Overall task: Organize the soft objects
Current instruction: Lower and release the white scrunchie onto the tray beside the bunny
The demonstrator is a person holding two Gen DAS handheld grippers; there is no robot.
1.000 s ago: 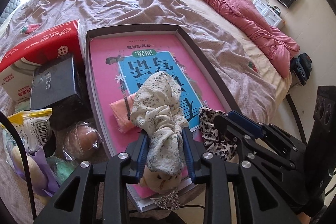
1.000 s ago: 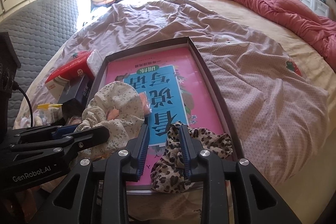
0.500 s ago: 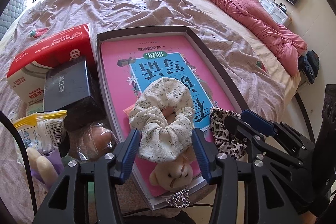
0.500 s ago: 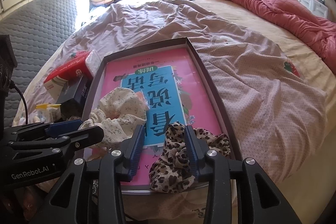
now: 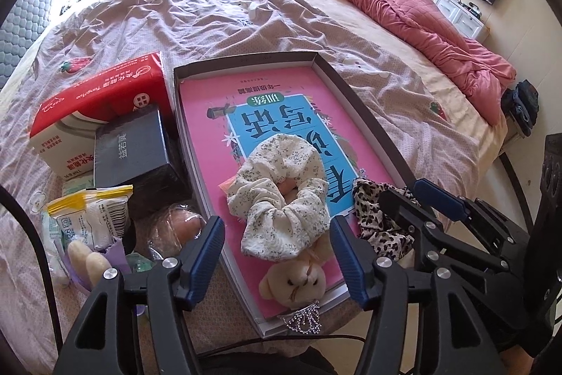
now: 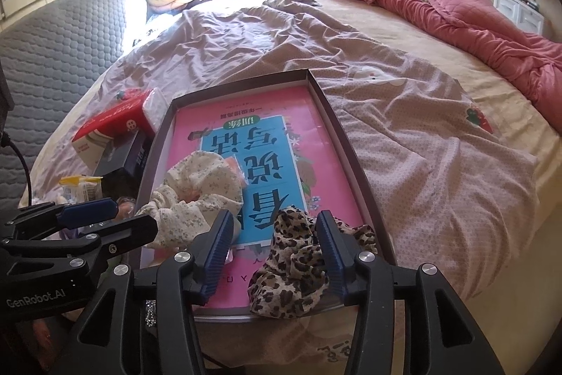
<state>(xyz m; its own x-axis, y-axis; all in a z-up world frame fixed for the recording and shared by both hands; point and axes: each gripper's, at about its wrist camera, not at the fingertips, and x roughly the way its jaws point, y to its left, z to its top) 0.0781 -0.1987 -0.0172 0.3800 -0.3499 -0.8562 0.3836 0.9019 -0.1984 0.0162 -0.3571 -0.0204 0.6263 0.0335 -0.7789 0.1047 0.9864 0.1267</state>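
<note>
Beige bear head point(image 5: 293, 280) below scrunchie point(image 5: 281, 195), left view only.

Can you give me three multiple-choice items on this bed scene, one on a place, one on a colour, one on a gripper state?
1. Where does the floral scrunchie lie?
A. on the book in the tray
B. on the red quilt
C. on the tissue pack

2. What colour is the book's cover around its blue panel?
A. green
B. pink
C. white

3. How does the right gripper stand at the leopard scrunchie?
A. clamped on it
B. open around it
C. far from it

Key: 1 A, it rests on the book; 2 B, the border is pink; 3 B, its jaws have just been opening and the pads stand clear.
</note>
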